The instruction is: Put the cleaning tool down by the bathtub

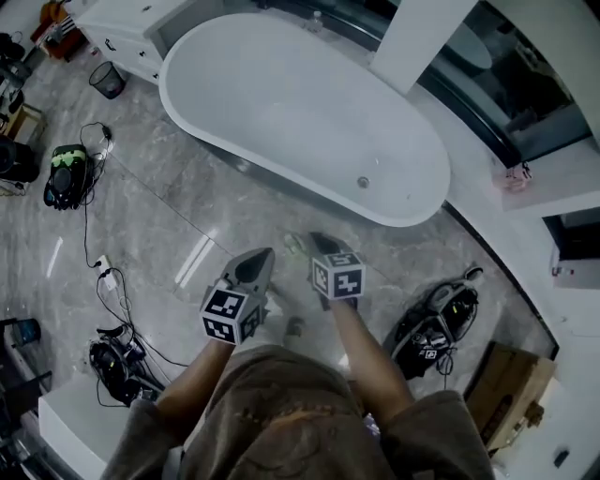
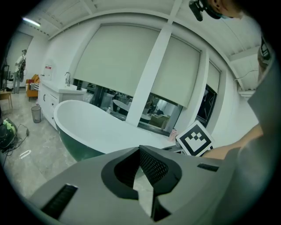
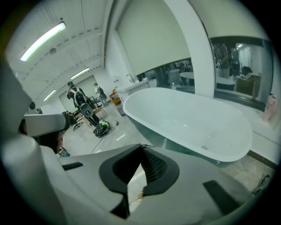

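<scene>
The white oval bathtub stands on the grey marble floor, in front of me in the head view. The left gripper and the right gripper are held side by side above the floor at the tub's near side. The left gripper's jaws meet at the tips with nothing between them. So do the right gripper's. On the floor between the two grippers, close to the tub, lies a small pale thing. It is too small and too hidden to say whether it is the cleaning tool.
A black bin and a white cabinet stand at the tub's far left. A green-black machine and cables lie at the left. A black bag and a cardboard box sit at the right.
</scene>
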A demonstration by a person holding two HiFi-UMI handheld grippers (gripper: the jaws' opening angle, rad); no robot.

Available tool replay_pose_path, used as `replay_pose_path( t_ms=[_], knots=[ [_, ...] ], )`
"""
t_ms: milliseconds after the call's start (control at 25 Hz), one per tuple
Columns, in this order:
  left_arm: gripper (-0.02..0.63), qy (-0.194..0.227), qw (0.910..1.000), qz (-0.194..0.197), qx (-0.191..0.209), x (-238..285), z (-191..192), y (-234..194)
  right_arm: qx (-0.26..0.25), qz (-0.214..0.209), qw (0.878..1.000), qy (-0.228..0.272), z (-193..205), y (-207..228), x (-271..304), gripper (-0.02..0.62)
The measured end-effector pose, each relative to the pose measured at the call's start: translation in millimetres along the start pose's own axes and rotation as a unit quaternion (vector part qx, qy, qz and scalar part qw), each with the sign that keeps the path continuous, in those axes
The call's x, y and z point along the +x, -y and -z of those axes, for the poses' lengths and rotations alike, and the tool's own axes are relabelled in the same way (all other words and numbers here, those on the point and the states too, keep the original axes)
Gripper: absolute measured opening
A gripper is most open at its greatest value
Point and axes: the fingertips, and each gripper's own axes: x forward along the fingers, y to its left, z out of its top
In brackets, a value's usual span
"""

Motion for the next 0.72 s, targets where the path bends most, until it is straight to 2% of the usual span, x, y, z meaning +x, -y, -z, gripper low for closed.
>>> replay_pose_path(
  t_ms=[320,720],
  knots=[
    [0.000,0.026,0.9993,0.011,0.025,-38,-35,37,0.004,-0.061,0.993,0.099,-54,-50,-87,0.006],
    [0.000,0.056,0.9953,0.034,0.071,-75,-63,73,-0.051,-0.142,0.969,0.196,-79,-102,-192,0.005]
  ],
)
